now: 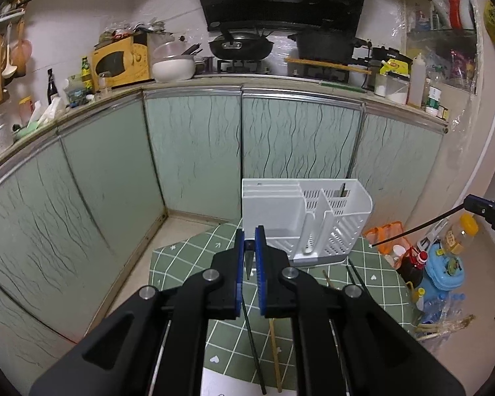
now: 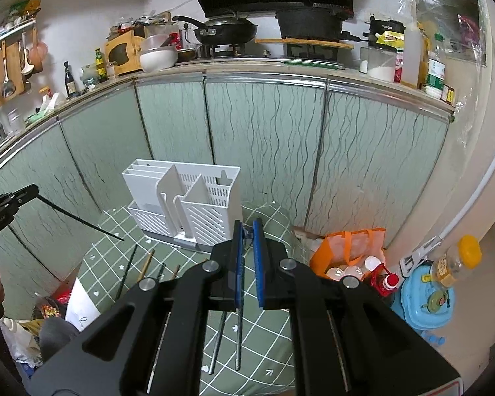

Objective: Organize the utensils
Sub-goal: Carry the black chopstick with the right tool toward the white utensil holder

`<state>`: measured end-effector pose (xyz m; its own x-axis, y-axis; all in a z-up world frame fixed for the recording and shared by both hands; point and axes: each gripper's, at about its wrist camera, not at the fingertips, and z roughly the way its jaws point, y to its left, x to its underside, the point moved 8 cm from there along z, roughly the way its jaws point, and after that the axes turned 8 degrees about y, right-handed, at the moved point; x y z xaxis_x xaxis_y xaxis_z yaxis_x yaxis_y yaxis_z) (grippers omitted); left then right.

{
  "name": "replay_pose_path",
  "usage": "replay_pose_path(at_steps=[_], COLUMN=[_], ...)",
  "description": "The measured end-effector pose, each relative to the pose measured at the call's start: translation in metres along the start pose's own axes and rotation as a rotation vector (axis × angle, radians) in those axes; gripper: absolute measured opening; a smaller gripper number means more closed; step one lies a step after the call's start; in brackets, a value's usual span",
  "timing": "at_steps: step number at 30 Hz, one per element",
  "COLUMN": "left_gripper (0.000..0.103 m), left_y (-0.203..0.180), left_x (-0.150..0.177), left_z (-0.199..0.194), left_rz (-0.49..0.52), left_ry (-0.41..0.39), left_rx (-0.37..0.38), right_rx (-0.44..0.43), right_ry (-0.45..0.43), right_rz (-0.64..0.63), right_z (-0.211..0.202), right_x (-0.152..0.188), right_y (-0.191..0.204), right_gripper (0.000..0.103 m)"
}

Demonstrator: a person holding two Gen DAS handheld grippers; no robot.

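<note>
A white utensil holder [image 1: 305,221] stands at the far side of a green checked table [image 1: 194,257]; it also shows in the right wrist view [image 2: 184,204]. My left gripper [image 1: 250,236] is shut on a dark chopstick [image 1: 254,326], held above the table. In the right wrist view that chopstick [image 2: 79,219] sticks out from the left gripper at the left edge. My right gripper [image 2: 248,231] is shut on a metal chopstick [image 2: 239,326]. In the left wrist view it holds a dark thin stick [image 1: 415,229] pointing at the holder. Several chopsticks [image 2: 145,269] lie on the table.
Green cabinet doors [image 1: 194,151] stand behind the table. An orange bag [image 2: 349,250], a red-capped bottle [image 2: 387,282] and a blue toy [image 2: 429,300] sit on the floor at the right. A white paper [image 2: 82,307] lies on the table's left.
</note>
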<state>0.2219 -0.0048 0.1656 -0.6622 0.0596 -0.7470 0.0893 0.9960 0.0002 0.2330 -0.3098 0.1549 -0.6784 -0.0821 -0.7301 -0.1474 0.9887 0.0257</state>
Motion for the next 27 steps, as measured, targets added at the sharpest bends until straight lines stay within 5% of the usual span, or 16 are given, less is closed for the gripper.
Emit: replay_pose_path(at_steps=[27], left_gripper=[0.008], left_y=[-0.044], left_x=[-0.113], left_z=[-0.036], left_rz=[0.050], left_ry=[-0.071], left_rx=[0.122], right_rx=[-0.042], right_ry=[-0.070], right_rz=[-0.027], right_z=[-0.056], right_x=[-0.100], right_y=[0.008], right_gripper=[0.006])
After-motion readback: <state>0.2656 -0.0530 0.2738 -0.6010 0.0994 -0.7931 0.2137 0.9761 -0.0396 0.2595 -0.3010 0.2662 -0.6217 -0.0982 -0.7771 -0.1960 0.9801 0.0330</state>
